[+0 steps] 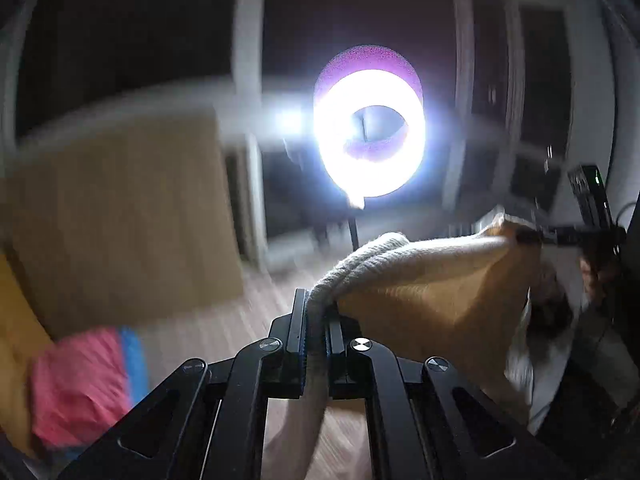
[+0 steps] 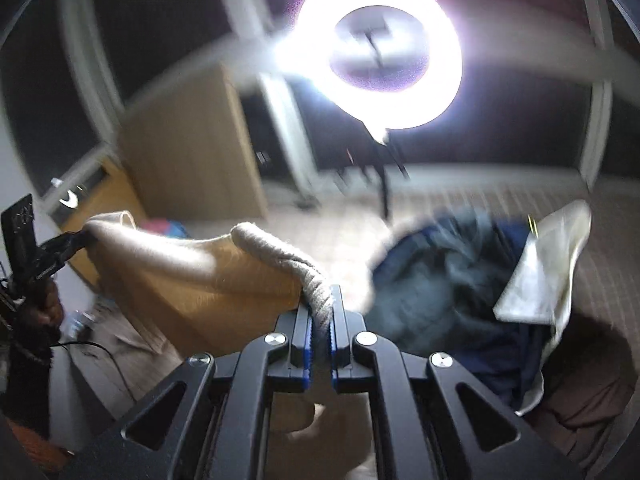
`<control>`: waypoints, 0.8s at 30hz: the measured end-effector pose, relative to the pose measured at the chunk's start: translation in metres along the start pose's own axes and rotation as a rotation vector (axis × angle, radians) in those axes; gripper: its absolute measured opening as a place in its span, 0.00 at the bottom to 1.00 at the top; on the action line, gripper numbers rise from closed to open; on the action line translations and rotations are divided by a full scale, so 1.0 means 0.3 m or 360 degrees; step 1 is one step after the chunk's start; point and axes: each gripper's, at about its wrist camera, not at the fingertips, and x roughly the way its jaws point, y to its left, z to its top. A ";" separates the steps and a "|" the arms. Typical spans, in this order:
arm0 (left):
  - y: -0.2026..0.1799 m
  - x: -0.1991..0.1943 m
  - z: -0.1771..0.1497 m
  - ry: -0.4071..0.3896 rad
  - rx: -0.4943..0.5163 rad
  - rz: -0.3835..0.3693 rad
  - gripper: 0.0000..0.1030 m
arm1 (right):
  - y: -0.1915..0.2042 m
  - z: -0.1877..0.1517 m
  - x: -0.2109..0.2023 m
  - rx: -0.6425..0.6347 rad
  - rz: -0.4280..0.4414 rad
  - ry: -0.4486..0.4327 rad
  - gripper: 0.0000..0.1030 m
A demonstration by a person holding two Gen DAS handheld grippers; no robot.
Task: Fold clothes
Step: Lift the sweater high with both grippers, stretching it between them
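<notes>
2 ribbed edges of the tan garment are clenched in the jaws of the left gripper and right gripper, stretched aloft below the ring light.

Soft tan knit garment with coarse ribbed cream hem; matt black plastic left gripper with shiny metal screws; smooth wood-look cabinet.

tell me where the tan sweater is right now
The tan sweater hangs stretched in the air between the left gripper and right gripper, below the ring light.
</notes>
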 end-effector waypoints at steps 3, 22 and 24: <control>0.017 -0.217 0.131 -0.0235 0.0023 0.0087 0.05 | 0.183 0.097 -0.187 -0.0140 0.0067 -0.0243 0.06; -0.003 -0.698 0.391 -0.0491 0.0451 0.0431 0.06 | 0.690 0.226 -0.655 -0.0593 -0.0110 -0.0667 0.06; 0.039 -0.601 0.382 -0.0395 0.0436 0.0429 0.06 | 0.673 0.252 -0.580 -0.0579 -0.0137 -0.0609 0.06</control>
